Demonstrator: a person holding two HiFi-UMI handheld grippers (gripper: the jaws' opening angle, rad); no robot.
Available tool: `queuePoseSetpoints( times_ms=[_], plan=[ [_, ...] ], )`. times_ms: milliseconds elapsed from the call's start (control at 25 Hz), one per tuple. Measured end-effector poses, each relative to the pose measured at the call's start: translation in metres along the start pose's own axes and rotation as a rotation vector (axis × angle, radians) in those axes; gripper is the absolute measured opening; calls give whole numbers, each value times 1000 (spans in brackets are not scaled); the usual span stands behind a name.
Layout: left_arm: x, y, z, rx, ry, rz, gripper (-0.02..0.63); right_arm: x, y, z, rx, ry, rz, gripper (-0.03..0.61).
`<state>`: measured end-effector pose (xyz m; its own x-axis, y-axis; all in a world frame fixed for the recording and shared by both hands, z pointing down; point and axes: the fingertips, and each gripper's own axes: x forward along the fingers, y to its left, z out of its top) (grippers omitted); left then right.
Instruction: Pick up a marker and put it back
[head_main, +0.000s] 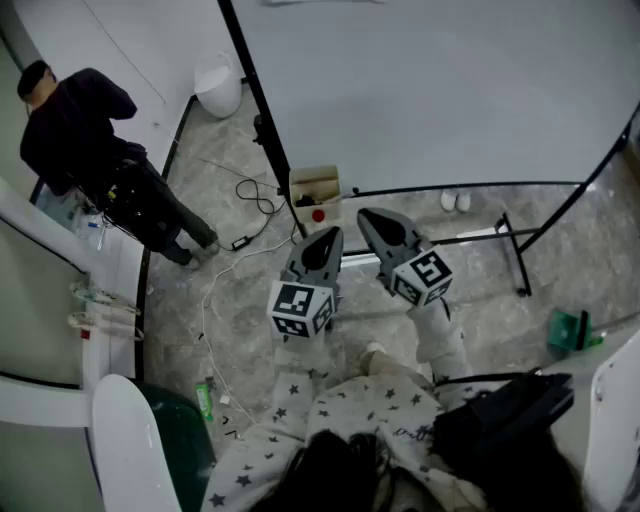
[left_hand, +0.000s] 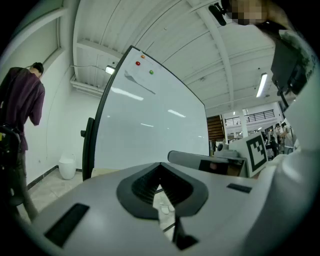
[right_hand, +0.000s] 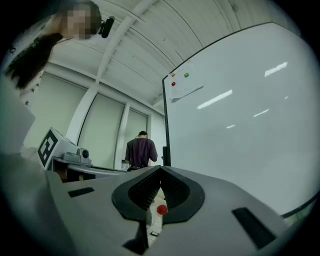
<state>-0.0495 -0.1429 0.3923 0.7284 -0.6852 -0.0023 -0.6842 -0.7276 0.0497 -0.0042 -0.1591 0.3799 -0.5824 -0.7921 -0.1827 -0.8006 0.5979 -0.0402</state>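
Note:
I see no marker plainly. A small beige box (head_main: 315, 187) with dark items in it sits at the foot of the whiteboard (head_main: 440, 90), with a red round thing (head_main: 318, 214) just below it. My left gripper (head_main: 326, 238) and right gripper (head_main: 369, 220) hang side by side above the floor and point at the board's lower edge. Both are shut with nothing in them. In the left gripper view the gripper (left_hand: 160, 170) shows only a sliver of floor between its jaws. The right gripper (right_hand: 160, 172) frames the red round thing (right_hand: 161, 210) in its slit.
A person in dark clothes (head_main: 90, 150) stands at the far left by a white counter. A white bin (head_main: 218, 85) is near the wall. Cables (head_main: 245, 195) trail over the marble floor. The board's stand leg (head_main: 515, 250) reaches right, and a green object (head_main: 570, 330) lies further right.

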Motion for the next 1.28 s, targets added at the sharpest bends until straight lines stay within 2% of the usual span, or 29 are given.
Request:
queuePoseSetpoints(
  times_ms=[160,400,440,480,600,920,1040,1280],
  plan=[
    [19,16,-4,-17,-1,36,0,17,-13,-11,-1,8,45,6],
    [41,31,-14,-34,22,63,0,31,-39,-48,91,98,91,8],
    [43,34,-16,-37,25,70,0,32,-43,-54,104,100,88,46],
    [44,36,-18,-40,27,79,0,32,-47,-60,121,102,85,127],
    [48,45,-27,-49,33,102,0,37,-56,-77,168,108,75,183],
    [48,73,-61,-65,64,170,0,73,-66,-98,296,17,97,190],
    [45,78,-66,-61,68,185,0,80,-68,-99,329,-32,72,190],
    [32,86,-62,-55,70,221,0,89,-68,-89,309,-79,36,190]
  ],
)
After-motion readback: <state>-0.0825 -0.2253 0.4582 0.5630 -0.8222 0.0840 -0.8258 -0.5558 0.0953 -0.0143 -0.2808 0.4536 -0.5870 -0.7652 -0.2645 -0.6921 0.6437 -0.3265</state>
